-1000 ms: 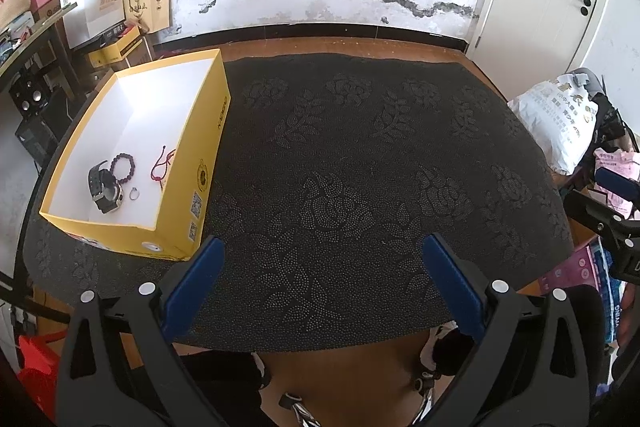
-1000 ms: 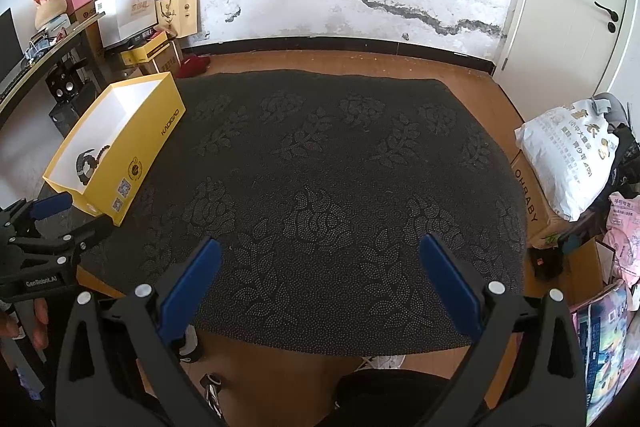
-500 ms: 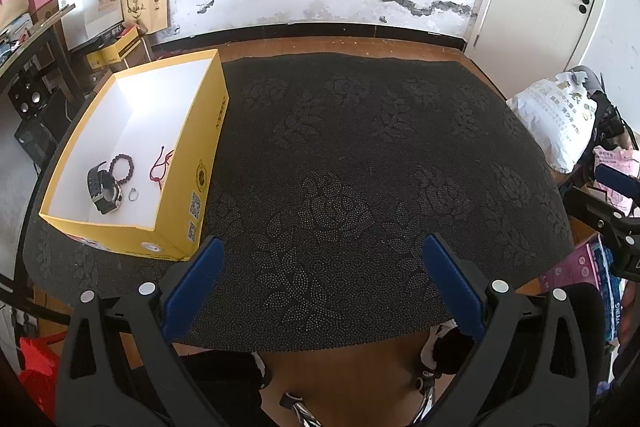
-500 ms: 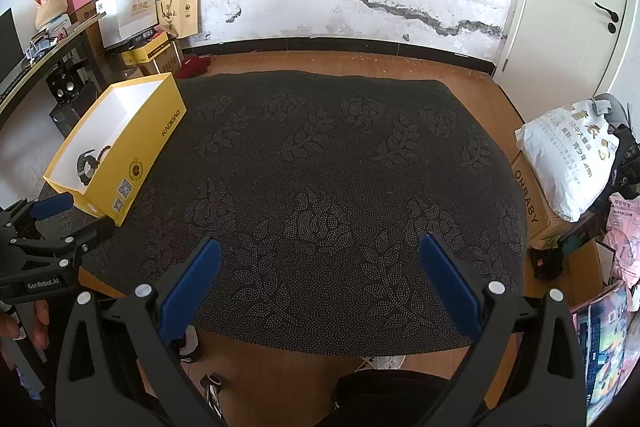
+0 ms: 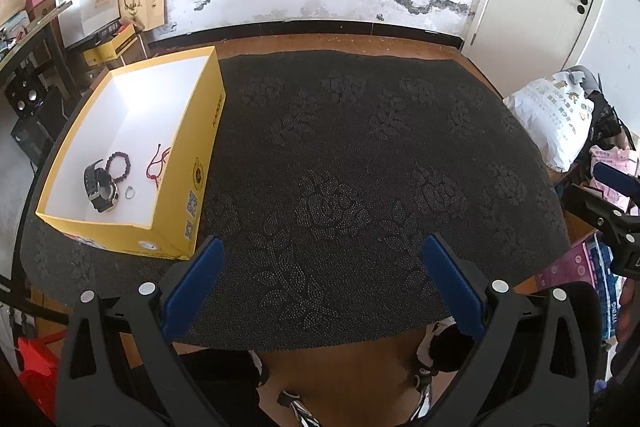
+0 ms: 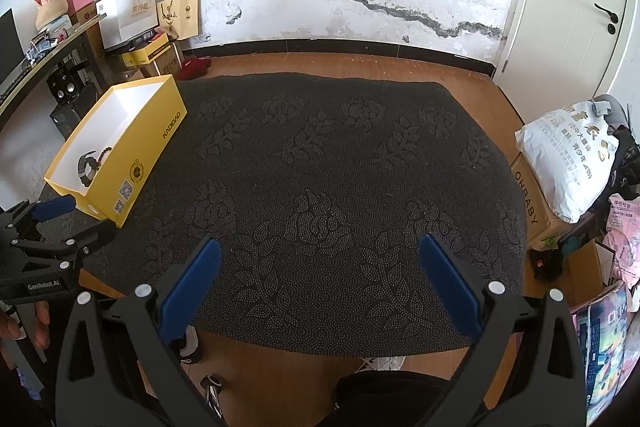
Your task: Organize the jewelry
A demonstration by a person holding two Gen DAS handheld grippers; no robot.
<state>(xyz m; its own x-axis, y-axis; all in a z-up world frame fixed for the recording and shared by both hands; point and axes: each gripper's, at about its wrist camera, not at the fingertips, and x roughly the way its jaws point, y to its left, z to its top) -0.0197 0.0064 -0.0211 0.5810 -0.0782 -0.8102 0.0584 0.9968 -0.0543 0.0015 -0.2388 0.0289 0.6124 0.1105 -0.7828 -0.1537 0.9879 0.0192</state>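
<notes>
Both grippers, left point(image 5: 320, 259) and right point(image 6: 318, 259), hover with jaws apart and empty; watch point(image 5: 100, 183), bracelet point(image 5: 117, 163), ring point(image 5: 130, 191) lie in the yellow box point(image 5: 200, 163), so retreat clear of it.

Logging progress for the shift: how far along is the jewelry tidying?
Looks finished: the watch, bead bracelet, red cord and ring lie in the yellow box. Both tongs, left and right, are open and empty. No jewelry shows on the dark mat.
</notes>
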